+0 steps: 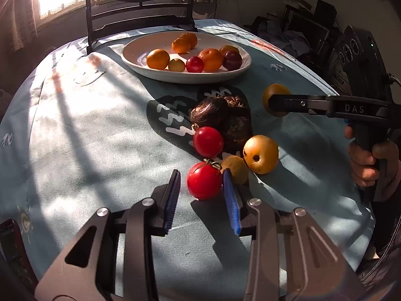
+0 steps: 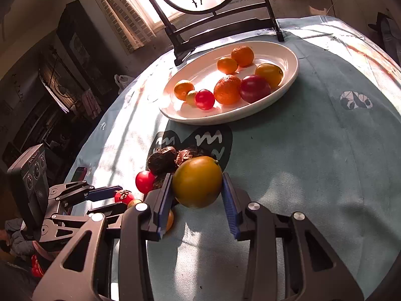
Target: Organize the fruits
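Observation:
My left gripper (image 1: 201,173) is closed around a red tomato with a green stem (image 1: 204,180), which sits on the blue cloth; its blue pads (image 1: 230,200) lie against the tomato's sides. From the right wrist view the same tomato (image 2: 124,197) shows at the left gripper's (image 2: 120,198) tips. My right gripper (image 2: 197,175) is shut on a round yellow-orange fruit (image 2: 197,181) and holds it above the cloth, right of the fruit pile; the left wrist view shows that fruit (image 1: 275,92) in the right gripper (image 1: 272,102). A white oval plate (image 1: 185,77) (image 2: 225,120) holds several oranges and plums.
Loose on the cloth lie a second red tomato (image 1: 208,141), a yellow fruit (image 1: 260,154), a smaller yellow one (image 1: 238,169) and dark wrinkled fruits (image 1: 223,115). A dark wooden screen stand (image 1: 140,17) rises behind the plate. A phone (image 2: 80,173) lies near the table's left edge.

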Demonstrator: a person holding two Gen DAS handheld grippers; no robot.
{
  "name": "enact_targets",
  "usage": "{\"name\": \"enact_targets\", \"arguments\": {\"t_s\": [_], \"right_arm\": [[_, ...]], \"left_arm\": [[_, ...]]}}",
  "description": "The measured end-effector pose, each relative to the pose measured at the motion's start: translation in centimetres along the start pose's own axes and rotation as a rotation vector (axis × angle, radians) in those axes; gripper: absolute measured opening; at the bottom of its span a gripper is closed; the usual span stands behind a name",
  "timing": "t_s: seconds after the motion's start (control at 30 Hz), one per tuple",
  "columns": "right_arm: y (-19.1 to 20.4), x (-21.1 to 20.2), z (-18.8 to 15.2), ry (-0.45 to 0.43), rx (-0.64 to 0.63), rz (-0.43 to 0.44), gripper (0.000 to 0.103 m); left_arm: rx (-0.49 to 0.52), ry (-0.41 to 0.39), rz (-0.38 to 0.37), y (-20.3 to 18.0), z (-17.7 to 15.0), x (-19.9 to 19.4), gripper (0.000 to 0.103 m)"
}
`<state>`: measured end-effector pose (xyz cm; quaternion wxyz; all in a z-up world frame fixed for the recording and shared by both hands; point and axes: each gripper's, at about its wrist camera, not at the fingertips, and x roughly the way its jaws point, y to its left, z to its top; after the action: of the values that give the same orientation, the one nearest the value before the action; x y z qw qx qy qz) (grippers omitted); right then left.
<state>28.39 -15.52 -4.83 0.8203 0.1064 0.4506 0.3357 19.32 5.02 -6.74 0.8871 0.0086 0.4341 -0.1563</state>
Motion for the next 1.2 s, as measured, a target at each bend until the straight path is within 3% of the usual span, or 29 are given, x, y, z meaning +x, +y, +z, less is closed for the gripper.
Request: {"name": "enact_targets", "arguments": {"t_s": [0.27, 0.37, 0.5, 0.77, 1.03, 1.2], "right_arm": [[0.3, -0.4, 0.0, -0.014, -0.008, 0.01, 0.039], [0.5, -0.8, -0.1, -0.027, -0.011, 0.019, 0.039], [1.0, -1.4, -0.2, -0.056, -0.036, 0.023, 0.039], [1.1, -1.6, -0.3, -0.089, -0.048, -0.009, 0.039], [2.0, -2.4, 3.1, -0.183, -0.067, 0.026, 0.039], [1.2, -0.9, 7.4, -0.224, -0.062, -0.039, 0.039]], "left_arm": [[-0.036, 0.001, -0.025, 0.5, 0.1, 0.4, 0.036], [-0.051, -0.005, -0.038, 0.6, 0.2, 0.4, 0.03], [-0.072, -0.016, -0.003, 0.3, 0.1, 0.2, 0.029], [-0.101, -0.088, 0.161, 0.4, 0.5, -1.8, 0.029], [-0.08, -0.16, 0.242, 0.8, 5.3, -3.4, 0.029], [-0.104, -0.174, 0.246, 2.1, 10.4, -1.1, 0.029]]}}
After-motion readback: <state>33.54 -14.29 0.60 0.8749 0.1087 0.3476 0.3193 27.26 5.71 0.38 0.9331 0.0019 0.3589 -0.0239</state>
